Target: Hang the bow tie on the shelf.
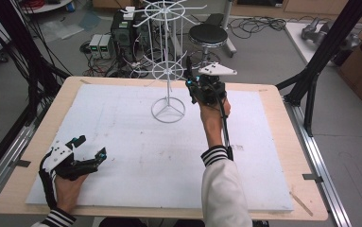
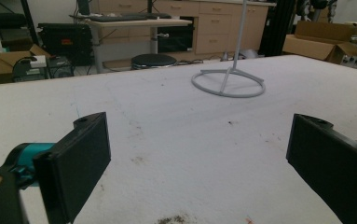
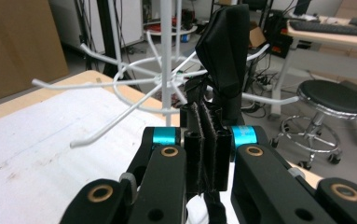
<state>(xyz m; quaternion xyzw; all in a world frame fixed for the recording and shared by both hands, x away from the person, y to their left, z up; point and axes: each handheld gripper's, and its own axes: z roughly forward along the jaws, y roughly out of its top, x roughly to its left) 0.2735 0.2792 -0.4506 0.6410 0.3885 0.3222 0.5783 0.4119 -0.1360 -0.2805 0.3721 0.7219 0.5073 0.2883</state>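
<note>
Beside the white rack (image 1: 168,71), right tongs (image 3: 207,154) clamp a black strap (image 3: 225,51); left tongs (image 1: 90,147) gape empty.

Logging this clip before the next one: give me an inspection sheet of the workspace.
Surface: white board on a wooden table, faint stains.
Job's things: white wire rack with hooks standing upright; black strap held beside its hooks.
Clutter: nothing seen.
Grippers: left gripper open, low over the board; right gripper shut on the strap.
Cables: one along the right forearm.
Surroundings: black stool, cardboard boxes, floor cables.
</note>
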